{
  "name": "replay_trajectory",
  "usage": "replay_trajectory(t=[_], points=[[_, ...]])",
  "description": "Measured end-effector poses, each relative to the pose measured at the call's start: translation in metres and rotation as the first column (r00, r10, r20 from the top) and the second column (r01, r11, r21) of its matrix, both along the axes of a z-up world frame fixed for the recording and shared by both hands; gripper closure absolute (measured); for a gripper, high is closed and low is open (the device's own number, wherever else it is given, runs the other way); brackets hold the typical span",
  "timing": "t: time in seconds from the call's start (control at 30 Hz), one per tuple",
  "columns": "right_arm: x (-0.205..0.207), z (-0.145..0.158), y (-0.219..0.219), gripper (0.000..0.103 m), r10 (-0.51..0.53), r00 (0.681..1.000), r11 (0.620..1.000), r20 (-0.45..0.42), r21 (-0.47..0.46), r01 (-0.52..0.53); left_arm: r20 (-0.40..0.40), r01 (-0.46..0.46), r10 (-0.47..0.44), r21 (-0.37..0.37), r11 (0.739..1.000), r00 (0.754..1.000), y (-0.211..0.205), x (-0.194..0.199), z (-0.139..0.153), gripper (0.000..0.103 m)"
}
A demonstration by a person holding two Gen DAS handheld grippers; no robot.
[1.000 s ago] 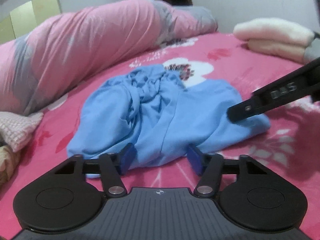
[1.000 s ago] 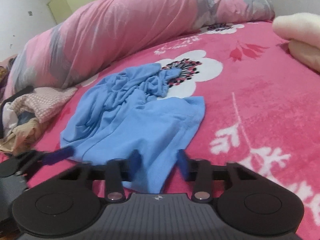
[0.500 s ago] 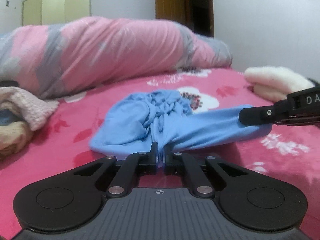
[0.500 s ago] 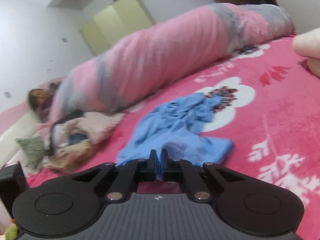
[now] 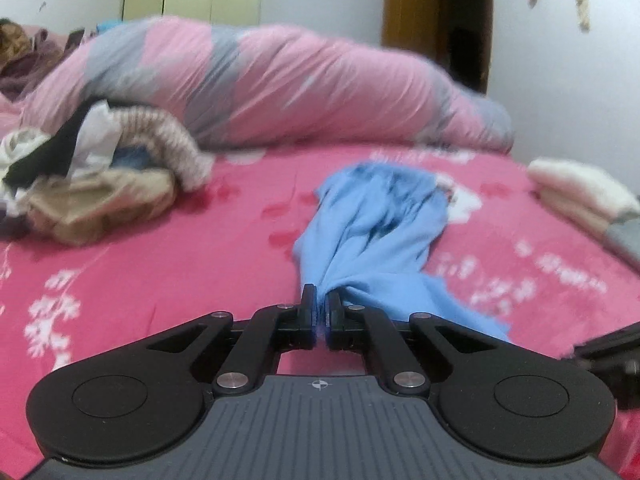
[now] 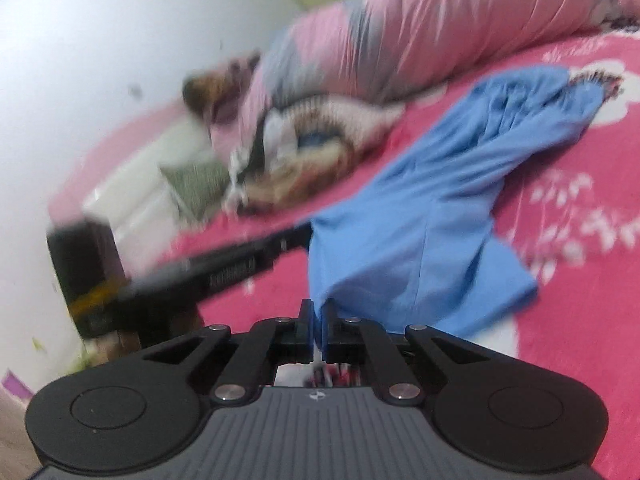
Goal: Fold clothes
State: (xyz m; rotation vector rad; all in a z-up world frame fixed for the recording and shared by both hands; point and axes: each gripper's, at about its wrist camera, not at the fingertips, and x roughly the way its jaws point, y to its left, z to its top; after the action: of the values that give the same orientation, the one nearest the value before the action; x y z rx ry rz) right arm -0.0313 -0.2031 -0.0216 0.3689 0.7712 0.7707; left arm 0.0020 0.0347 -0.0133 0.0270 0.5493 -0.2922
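A light blue garment (image 5: 372, 224) lies bunched on the pink flowered bedspread (image 5: 160, 264), drawn out long toward me. My left gripper (image 5: 322, 306) is shut on a gathered bit of its near edge, the cloth pinched between the pads. In the right wrist view the same garment (image 6: 440, 200) runs from the bed to my right gripper (image 6: 318, 312). Its jaws are opening slightly, with a corner of the blue cloth still pinched between the pads. The left gripper (image 6: 296, 238) reaches in from the left to the cloth's edge. This view is blurred by motion.
A rolled pink and grey duvet (image 5: 280, 88) lies across the back of the bed. A pile of mixed clothes (image 5: 100, 176) sits at the left, and folded cream items (image 5: 576, 188) at the right edge. A wooden door (image 5: 436, 20) stands behind.
Both grippers went from open to closed on the garment's near edge. They then pulled it back and up, stretching the crumpled cloth out long, and both views swung leftward.
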Motion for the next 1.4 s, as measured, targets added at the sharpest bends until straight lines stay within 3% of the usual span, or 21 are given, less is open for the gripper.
replay_trajectory(t=[0.07, 0.13, 0.17, 0.2, 0.23, 0.4, 0.53, 0.63, 0.77, 0.83, 0.87, 0.9, 0.93, 1.0, 1.17, 1.4], points=[[0.001, -0.005, 0.002, 0.092, -0.002, 0.999, 0.997, -0.046, -0.083, -0.002, -0.05, -0.012, 0.012, -0.004, 1.0, 0.999, 0.005, 0.005, -0.007, 0.1], [0.001, -0.006, -0.007, 0.07, -0.022, 0.997, 0.99, -0.076, -0.14, 0.012, -0.074, -0.012, 0.009, -0.03, 0.999, 0.997, 0.01, 0.009, -0.01, 0.095], [0.0, -0.003, -0.016, 0.055, -0.041, 0.997, 0.989, -0.069, -0.147, 0.03, -0.069, -0.018, 0.014, -0.047, 0.999, 0.997, 0.013, 0.009, -0.01, 0.09], [-0.004, 0.001, -0.025, 0.047, -0.059, 0.997, 0.988, -0.05, -0.143, 0.052, -0.064, -0.02, 0.016, -0.065, 0.998, 0.998, 0.017, 0.01, -0.009, 0.075], [-0.008, 0.006, -0.034, 0.045, -0.075, 0.997, 0.989, -0.03, -0.131, 0.071, -0.058, -0.025, 0.021, -0.08, 0.996, 0.998, 0.02, 0.011, -0.008, 0.066], [0.021, 0.024, -0.076, 0.035, -0.213, 0.977, 0.974, 0.016, -0.08, 0.213, -0.036, 0.003, -0.008, -0.138, 0.99, 0.999, 0.015, 0.023, -0.004, 0.047], [0.093, 0.019, -0.098, 0.035, -0.362, 0.932, 0.931, -0.002, -0.051, 0.361, -0.039, 0.1, -0.106, -0.133, 0.986, 0.994, -0.015, 0.042, -0.005, 0.042], [0.153, 0.001, -0.113, 0.035, -0.454, 0.889, 0.891, -0.054, -0.036, 0.453, -0.056, 0.148, -0.151, -0.059, 0.987, 0.987, -0.045, 0.062, -0.014, 0.042], [0.226, -0.031, -0.125, 0.038, -0.543, 0.83, 0.839, -0.125, -0.047, 0.542, -0.099, 0.13, -0.128, 0.011, 0.992, 0.987, -0.069, 0.089, -0.032, 0.048], [0.249, -0.046, -0.128, 0.046, -0.556, 0.817, 0.83, -0.154, -0.045, 0.556, -0.112, 0.11, -0.107, 0.015, 0.994, 0.988, -0.073, 0.099, -0.038, 0.065], [0.252, -0.05, -0.128, 0.053, -0.549, 0.821, 0.834, -0.157, -0.029, 0.551, -0.121, 0.097, -0.096, 0.002, 0.995, 0.988, -0.072, 0.102, -0.04, 0.069], [0.254, -0.053, -0.125, 0.074, -0.537, 0.83, 0.84, -0.153, -0.009, 0.542, -0.128, 0.084, -0.084, -0.012, 0.996, 0.988, -0.071, 0.104, -0.041, 0.08], [0.255, -0.055, -0.123, 0.084, -0.526, 0.838, 0.846, -0.149, 0.007, 0.533, -0.131, 0.067, -0.07, -0.027, 0.997, 0.989, -0.068, 0.105, -0.042, 0.092], [0.247, -0.052, -0.12, 0.097, -0.525, 0.84, 0.845, -0.136, 0.033, 0.534, -0.117, 0.045, -0.051, -0.048, 0.998, 0.992, -0.061, 0.102, -0.039, 0.097], [0.199, -0.024, -0.125, 0.099, -0.53, 0.846, 0.834, -0.054, 0.15, 0.531, -0.031, 0.035, -0.037, -0.063, 0.997, 0.999, -0.047, 0.077, -0.021, 0.1], [0.104, 0.028, -0.136, 0.099, -0.494, 0.869, 0.847, 0.032, 0.246, 0.472, 0.02, 0.115, -0.114, -0.065, 0.991, 0.993, -0.028, 0.019, 0.003, 0.1]])
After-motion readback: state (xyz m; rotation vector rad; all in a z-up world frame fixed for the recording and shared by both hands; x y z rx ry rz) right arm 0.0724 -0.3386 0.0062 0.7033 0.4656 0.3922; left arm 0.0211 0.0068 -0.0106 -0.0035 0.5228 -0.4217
